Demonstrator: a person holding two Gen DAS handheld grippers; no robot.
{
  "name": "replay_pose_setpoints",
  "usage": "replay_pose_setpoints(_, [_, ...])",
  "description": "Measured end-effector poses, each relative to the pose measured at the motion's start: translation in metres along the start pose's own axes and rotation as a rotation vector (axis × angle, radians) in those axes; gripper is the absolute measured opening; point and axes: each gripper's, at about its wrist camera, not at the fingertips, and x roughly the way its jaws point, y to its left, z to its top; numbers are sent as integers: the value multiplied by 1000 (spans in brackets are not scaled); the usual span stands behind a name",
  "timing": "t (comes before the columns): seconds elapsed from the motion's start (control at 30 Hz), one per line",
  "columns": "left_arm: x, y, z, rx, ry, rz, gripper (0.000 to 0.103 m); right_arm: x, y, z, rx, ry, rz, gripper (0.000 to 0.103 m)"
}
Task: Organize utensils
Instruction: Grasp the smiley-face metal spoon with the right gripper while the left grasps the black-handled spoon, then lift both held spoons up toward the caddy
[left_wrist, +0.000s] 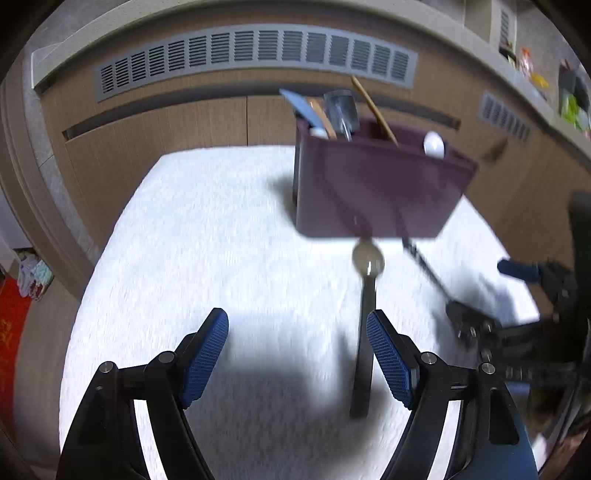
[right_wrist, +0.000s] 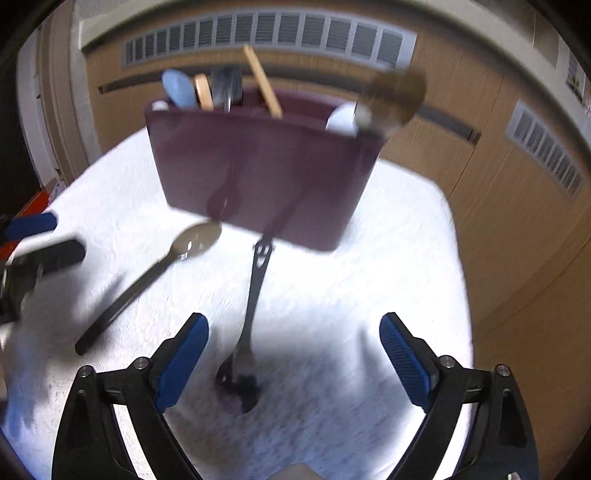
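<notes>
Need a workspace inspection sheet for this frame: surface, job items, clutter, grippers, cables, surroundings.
Surface: white textured cloth covers the table.
Job's things: maroon utensil caddy stands upright and already holds several utensils. Spoon with dark handle and dark slotted utensil lie on the cloth in front of it.
Clutter: nothing seen on the cloth beyond the utensils.
Grippers: left gripper jaws open, empty, spoon handle beside its right finger. Right gripper jaws open, empty, over the slotted utensil's near end.
Cables: nothing seen.
Surroundings: wood-panelled cabinets with grey vent grilles behind; images blurred.
</notes>
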Motion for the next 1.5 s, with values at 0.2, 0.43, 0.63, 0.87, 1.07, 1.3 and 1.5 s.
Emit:
replay_pose_setpoints(0.2, [-4, -2, -11, 24, 17, 25, 81, 11, 3, 1, 20, 25, -5, 97])
replay_pose_setpoints(0.43, [-4, 1, -7, 16, 19, 20, 81, 22, -3, 15, 46, 31, 58, 54])
replay_pose_setpoints(0.63, [-2, -3, -7, 23, 28, 20, 81, 10, -3, 8, 21, 41, 98, 12])
replay_pose_setpoints(0.87, [8, -7, -5, 26, 69, -50, 81, -17, -14, -31, 9, 34, 35, 11])
replay_pose_setpoints(1.07, [29, -14, 7, 13, 110, -198, 80, -39, -27, -63, 100, 15, 55, 13])
replay_pose_setpoints(1.3, [60, -38, 50, 86, 164, -235, 47, -51, -33, -72, 165, -71, 64, 53])
replay_pose_setpoints(1.5, [92, -73, 73, 221, 229, -130, 47, -62, -29, -75, 149, -134, 67, 67])
